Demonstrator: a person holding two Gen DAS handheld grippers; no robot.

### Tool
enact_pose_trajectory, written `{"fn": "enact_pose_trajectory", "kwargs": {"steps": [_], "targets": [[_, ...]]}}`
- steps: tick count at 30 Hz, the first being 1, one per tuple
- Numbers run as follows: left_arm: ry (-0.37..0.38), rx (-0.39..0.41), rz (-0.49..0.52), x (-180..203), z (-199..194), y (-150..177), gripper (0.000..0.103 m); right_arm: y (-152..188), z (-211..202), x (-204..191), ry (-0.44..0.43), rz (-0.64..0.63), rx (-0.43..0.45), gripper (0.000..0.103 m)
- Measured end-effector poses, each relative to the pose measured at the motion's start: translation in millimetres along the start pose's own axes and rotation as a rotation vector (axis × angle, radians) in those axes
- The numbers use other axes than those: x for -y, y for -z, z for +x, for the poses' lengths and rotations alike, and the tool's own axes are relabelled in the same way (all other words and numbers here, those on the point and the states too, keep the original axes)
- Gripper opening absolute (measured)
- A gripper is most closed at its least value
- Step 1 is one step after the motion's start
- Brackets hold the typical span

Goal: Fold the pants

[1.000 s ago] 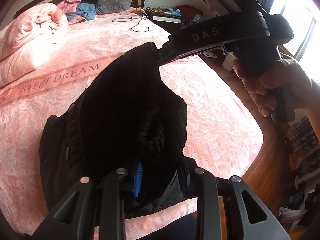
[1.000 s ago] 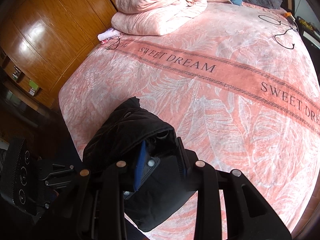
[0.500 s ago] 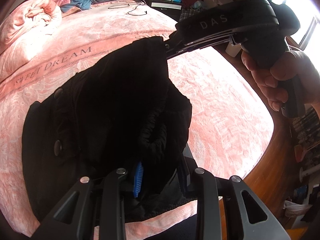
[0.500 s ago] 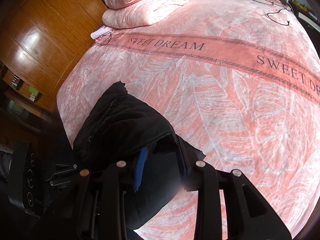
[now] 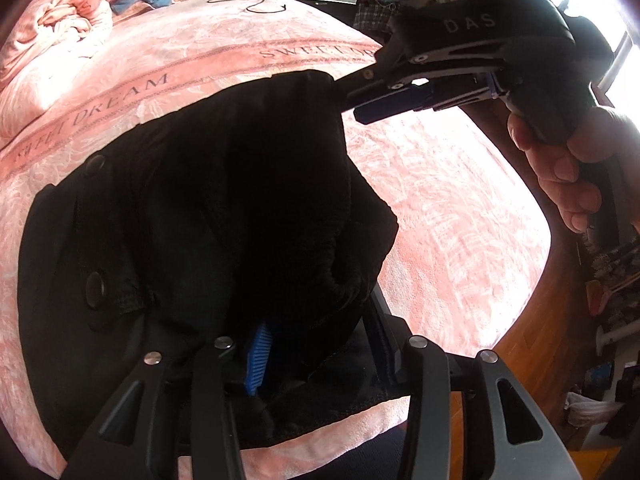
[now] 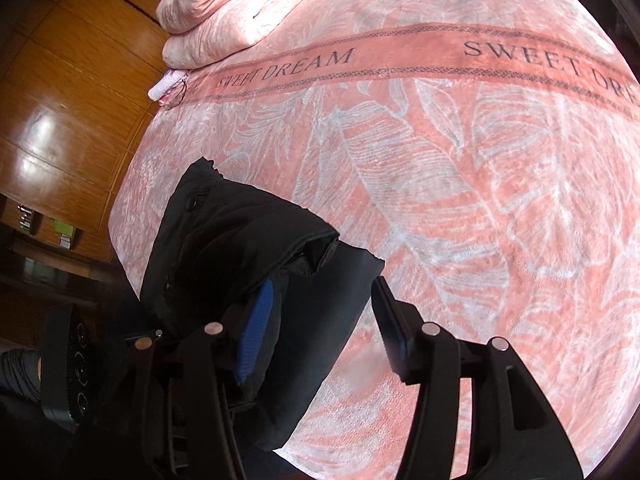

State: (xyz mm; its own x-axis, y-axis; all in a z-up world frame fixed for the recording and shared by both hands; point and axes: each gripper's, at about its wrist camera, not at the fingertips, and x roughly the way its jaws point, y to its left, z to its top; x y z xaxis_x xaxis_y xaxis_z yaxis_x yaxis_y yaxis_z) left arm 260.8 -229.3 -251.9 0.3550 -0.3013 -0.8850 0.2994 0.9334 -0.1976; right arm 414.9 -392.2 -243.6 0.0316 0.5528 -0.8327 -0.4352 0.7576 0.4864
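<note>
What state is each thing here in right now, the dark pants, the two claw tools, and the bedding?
Black pants: bunched in a folded heap on the bed's near edge.
Left gripper: jaws opening, pants fabric between them.
Right gripper: jaws opening, fabric against one pad only.
Pink blanket: spread flat over the bed.
Pink duvet: piled up, loosely folded.

A bed (image 6: 460, 168) under a pink leaf-patterned "SWEET DREAM" blanket carries black pants (image 5: 208, 216) folded at its 7 o'clock edge, a bunched pink comforter (image 6: 240, 4) at 11 o'clock, and a black cable (image 5: 256, 0) toward 12.
</note>
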Motion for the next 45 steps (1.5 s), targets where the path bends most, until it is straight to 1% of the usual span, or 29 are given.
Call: {"fn": "enact_pose_trajectory", "kwargs": {"steps": [3, 4, 5, 8, 10, 11, 12, 14, 16, 18, 19, 22, 23, 24, 25, 26, 27, 28, 29, 30, 32, 34, 36, 37, 38, 39, 41, 43, 45], "targets": [[0.095, -0.008, -0.03, -7, -11, 2, 0.051, 10, -9, 5, -0.005, 0.045, 0.025, 0.058], [0.126, -0.006, -0.038, -10, -17, 4, 0.055, 13, -11, 8, -0.003, 0.068, 0.033, 0.059], [0.144, 0.0, -0.046, -14, -24, 5, 0.058, 17, -15, 13, -0.005, 0.095, 0.048, 0.061], [0.216, 0.04, -0.071, -32, -54, 10, 0.062, 29, -29, 23, 0.007, 0.157, 0.119, 0.062], [0.23, 0.094, -0.081, -48, -73, 11, 0.073, 34, -40, 22, 0.012, 0.183, 0.191, 0.061], [0.221, 0.13, -0.094, -59, -83, 12, 0.075, 35, -46, 17, -0.001, 0.175, 0.232, 0.059], [0.206, 0.163, -0.116, -72, -90, 12, 0.078, 34, -50, 8, -0.042, 0.161, 0.267, 0.058], [0.194, 0.195, -0.157, -95, -97, 14, 0.08, 29, -48, -11, -0.116, 0.127, 0.303, 0.056], [0.154, 0.174, -0.194, -120, -89, 15, 0.08, 19, -33, -28, -0.182, 0.106, 0.295, 0.056], [0.117, 0.151, -0.233, -141, -79, 20, 0.08, 9, -7, -32, -0.201, 0.119, 0.244, 0.055], [0.105, 0.136, -0.248, -148, -73, 22, 0.08, 7, 8, -29, -0.18, 0.136, 0.213, 0.054], [0.08, 0.088, -0.287, -168, -55, 33, 0.08, 16, 41, -1, -0.122, 0.221, 0.135, 0.042], [0.078, 0.085, -0.292, -173, -52, 36, 0.08, 23, 46, 6, -0.098, 0.237, 0.119, 0.04], [0.081, 0.087, -0.294, -176, -52, 38, 0.08, 33, 45, 9, -0.095, 0.247, 0.122, 0.04], [0.084, 0.09, -0.294, -177, -52, 37, 0.08, 40, 39, 10, -0.107, 0.259, 0.137, 0.041], [0.086, 0.092, -0.293, -177, -53, 38, 0.08, 49, 29, 9, -0.115, 0.272, 0.163, 0.051], [0.089, 0.094, -0.293, -175, -55, 38, 0.08, 61, 18, 7, -0.126, 0.284, 0.2, 0.056], [0.093, 0.098, -0.295, -174, -58, 39, 0.08, 72, 9, 7, -0.139, 0.302, 0.229, 0.064], [0.096, 0.102, -0.297, -174, -61, 41, 0.08, 86, 2, 9, -0.146, 0.334, 0.244, 0.068], [0.097, 0.106, -0.302, -173, -63, 43, 0.08, 98, 0, 10, -0.163, 0.369, 0.257, 0.069], [0.101, 0.11, -0.307, -176, -63, 44, 0.08, 120, 3, 13, -0.241, 0.431, 0.273, 0.072], [0.094, 0.104, -0.302, -176, -61, 45, 0.081, 134, 13, 12, -0.311, 0.483, 0.292, 0.074], [0.088, 0.093, -0.291, -175, -58, 44, 0.083, 139, 28, 9, -0.319, 0.506, 0.282, 0.074], [0.083, 0.089, -0.286, -174, -57, 43, 0.084, 139, 33, 8, -0.344, 0.517, 0.279, 0.064], [0.078, 0.084, -0.279, -174, -56, 42, 0.084, 138, 36, 6, -0.351, 0.524, 0.281, 0.038], [0.077, 0.079, -0.277, -173, -55, 41, 0.084, 138, 32, 4, -0.325, 0.527, 0.293, 0.032], [0.088, 0.071, -0.278, -175, -55, 40, 0.084, 139, 20, -4, -0.298, 0.519, 0.318, 0.026], [0.106, 0.064, -0.292, -179, -54, 40, 0.084, 142, 7, -18, -0.266, 0.481, 0.329, 0.025], [0.117, 0.06, -0.295, -182, -52, 41, 0.084, 150, 5, -23, -0.257, 0.495, 0.328, 0.025]]}}
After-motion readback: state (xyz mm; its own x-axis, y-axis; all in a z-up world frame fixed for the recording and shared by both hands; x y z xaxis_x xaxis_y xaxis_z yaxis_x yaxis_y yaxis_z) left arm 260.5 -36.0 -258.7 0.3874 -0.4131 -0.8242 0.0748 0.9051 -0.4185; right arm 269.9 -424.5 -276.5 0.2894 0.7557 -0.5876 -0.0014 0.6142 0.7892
